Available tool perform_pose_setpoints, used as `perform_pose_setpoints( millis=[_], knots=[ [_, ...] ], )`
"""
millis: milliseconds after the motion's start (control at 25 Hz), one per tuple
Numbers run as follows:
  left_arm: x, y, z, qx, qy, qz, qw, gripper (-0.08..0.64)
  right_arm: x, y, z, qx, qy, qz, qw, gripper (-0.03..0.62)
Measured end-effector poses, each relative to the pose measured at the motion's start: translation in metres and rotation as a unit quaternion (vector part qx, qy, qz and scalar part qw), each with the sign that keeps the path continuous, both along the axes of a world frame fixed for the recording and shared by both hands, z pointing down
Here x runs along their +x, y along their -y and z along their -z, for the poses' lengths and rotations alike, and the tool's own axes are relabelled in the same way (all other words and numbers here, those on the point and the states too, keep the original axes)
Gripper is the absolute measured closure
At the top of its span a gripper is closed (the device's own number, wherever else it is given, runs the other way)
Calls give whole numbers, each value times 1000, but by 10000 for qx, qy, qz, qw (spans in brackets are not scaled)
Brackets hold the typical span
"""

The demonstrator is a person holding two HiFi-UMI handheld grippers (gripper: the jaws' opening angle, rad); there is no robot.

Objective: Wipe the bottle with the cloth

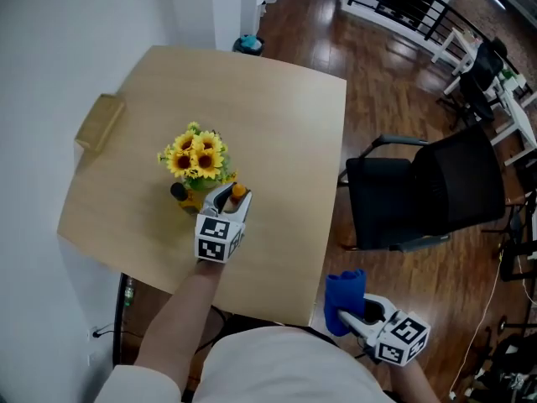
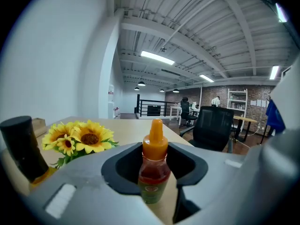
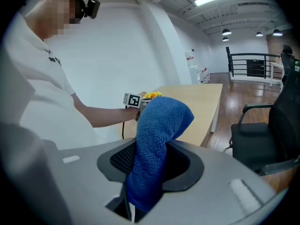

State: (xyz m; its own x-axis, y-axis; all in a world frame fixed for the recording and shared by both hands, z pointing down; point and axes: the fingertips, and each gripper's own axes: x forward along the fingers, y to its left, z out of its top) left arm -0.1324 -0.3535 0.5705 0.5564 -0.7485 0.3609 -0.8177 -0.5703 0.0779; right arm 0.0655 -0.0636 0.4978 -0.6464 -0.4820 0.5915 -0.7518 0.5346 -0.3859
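Note:
A small sauce bottle (image 2: 153,165) with an orange nozzle cap and red contents stands upright between the jaws of my left gripper (image 2: 154,191), which is shut on it. In the head view the bottle's cap (image 1: 238,196) shows just above the left gripper (image 1: 226,212), over the table beside the flowers. My right gripper (image 3: 145,191) is shut on a blue cloth (image 3: 157,144) that stands up out of the jaws and folds over at the top. The right gripper (image 1: 357,316) with the cloth (image 1: 344,296) is off the table's near right corner, apart from the bottle.
A bunch of yellow sunflowers (image 1: 197,156) in a pot stands mid-table, next to a dark-capped bottle (image 2: 23,149). A tan block (image 1: 99,122) lies at the wooden table's (image 1: 277,124) left edge. A black office chair (image 1: 428,191) stands on the right.

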Motion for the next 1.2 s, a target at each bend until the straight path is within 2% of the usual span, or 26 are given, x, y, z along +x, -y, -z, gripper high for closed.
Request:
perform_pose_setpoints(
  millis=[240,560,600,680,760,960,1200],
  knots=[
    [-4,10,-17,-5,21,78,10000,397,3,3,0,-10,13,-144,9999,434],
    [-5,8,-22,118,75,144,9998,391,9,8,1,31,67,-14,10000,434],
    [-5,8,-22,113,116,155,9997,384,10,9,1,51,80,16,10000,434],
    [-7,6,-19,116,206,205,9995,325,12,11,2,99,119,88,9998,434],
    [-11,-1,-13,137,268,291,9991,321,15,13,3,160,158,184,9996,434],
    [-24,-40,7,194,401,579,9973,322,26,14,6,419,205,569,9973,434],
    [-28,-127,45,258,590,973,9932,333,37,9,7,694,397,1310,9882,434]
  ],
)
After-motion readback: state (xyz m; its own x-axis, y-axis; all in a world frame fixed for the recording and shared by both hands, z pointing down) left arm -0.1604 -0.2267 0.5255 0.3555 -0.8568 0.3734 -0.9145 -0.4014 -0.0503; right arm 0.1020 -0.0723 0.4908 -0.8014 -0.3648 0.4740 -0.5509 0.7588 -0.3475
